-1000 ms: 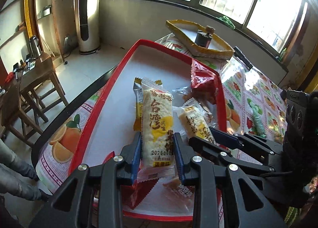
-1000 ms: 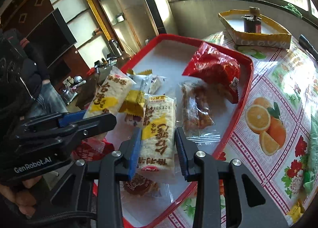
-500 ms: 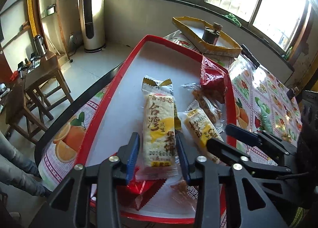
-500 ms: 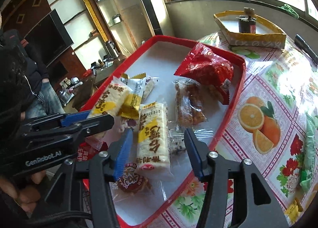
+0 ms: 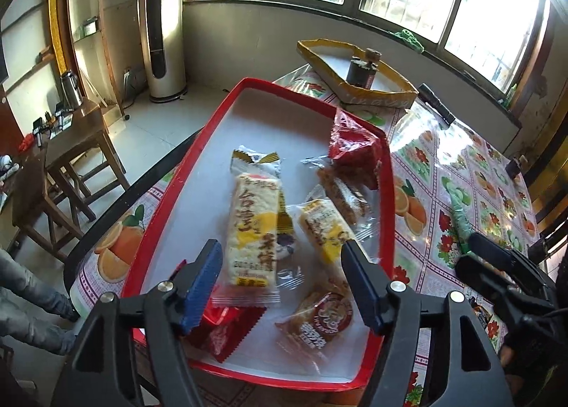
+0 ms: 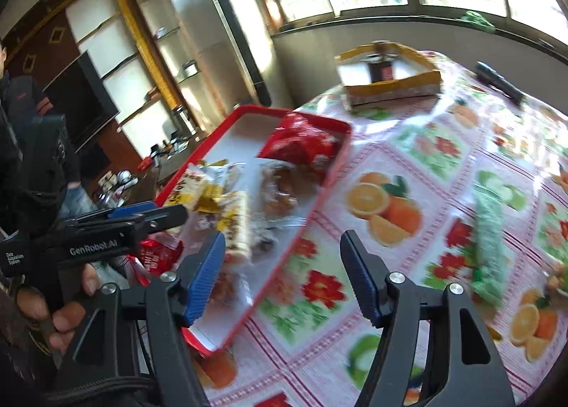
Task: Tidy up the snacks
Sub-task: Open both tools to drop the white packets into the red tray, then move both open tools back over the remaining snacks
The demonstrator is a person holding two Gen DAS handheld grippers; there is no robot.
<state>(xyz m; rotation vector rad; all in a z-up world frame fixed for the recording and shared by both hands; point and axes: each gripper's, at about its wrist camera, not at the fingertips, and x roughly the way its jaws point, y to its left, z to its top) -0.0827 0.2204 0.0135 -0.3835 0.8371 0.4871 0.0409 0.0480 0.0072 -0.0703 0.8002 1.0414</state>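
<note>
A red tray [image 5: 170,201] holds several snacks: a long white and yellow rice cracker pack [image 5: 252,229], a second one [image 5: 325,229] beside it, a clear pack of brown bars [image 5: 342,194], a red bag [image 5: 355,151] and a round brown pastry [image 5: 319,318]. My left gripper [image 5: 284,286] is open and empty above the tray's near end. My right gripper [image 6: 282,275] is open and empty over the tray's right rim [image 6: 294,247] and the tablecloth. A green snack pack [image 6: 491,247] lies on the cloth to the right.
A yellow-rimmed cardboard box [image 5: 358,76] with a dark jar stands at the table's far side. A black flashlight [image 5: 435,103] lies near it. The fruit-print tablecloth [image 6: 408,158] covers the table. Wooden stools [image 5: 64,172] stand left of the table.
Both grippers opened, let go of the two rice cracker packs onto the tray and drew back. The right gripper swung right toward the tablecloth.
</note>
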